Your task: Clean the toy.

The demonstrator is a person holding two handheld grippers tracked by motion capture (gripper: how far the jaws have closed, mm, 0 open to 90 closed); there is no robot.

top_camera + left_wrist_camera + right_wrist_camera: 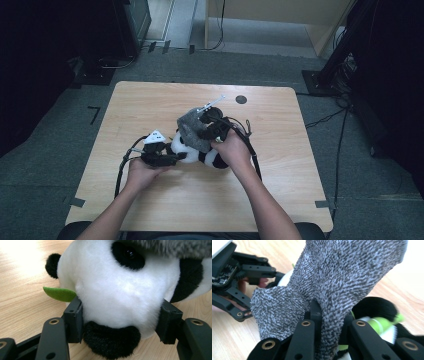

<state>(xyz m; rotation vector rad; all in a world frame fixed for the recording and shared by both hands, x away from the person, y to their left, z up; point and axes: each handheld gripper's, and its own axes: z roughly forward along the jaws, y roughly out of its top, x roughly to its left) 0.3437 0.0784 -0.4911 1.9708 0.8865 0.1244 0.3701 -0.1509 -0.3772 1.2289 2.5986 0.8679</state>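
A black and white panda plush (200, 154) lies in the middle of the wooden table (150, 105). A grey knitted cloth (189, 126) sits draped over its top. My left gripper (172, 159) comes in from the left. In the left gripper view my left gripper (120, 315) is shut on the panda's white head (117, 290), a pad pressing into each side, with a green felt leaf (60, 293) beside the left pad. My right gripper (201, 131) is above the plush, and in the right gripper view my right gripper (330, 315) is shut on a fold of the grey knitted cloth (342, 272).
A small dark round hole (241, 99) sits in the table near its far edge. Cables (120, 172) trail from both grippers across the table. Dark stands (340, 55) and floor cables surround the table on grey carpet. The left gripper's frame (234, 277) is close beside the cloth.
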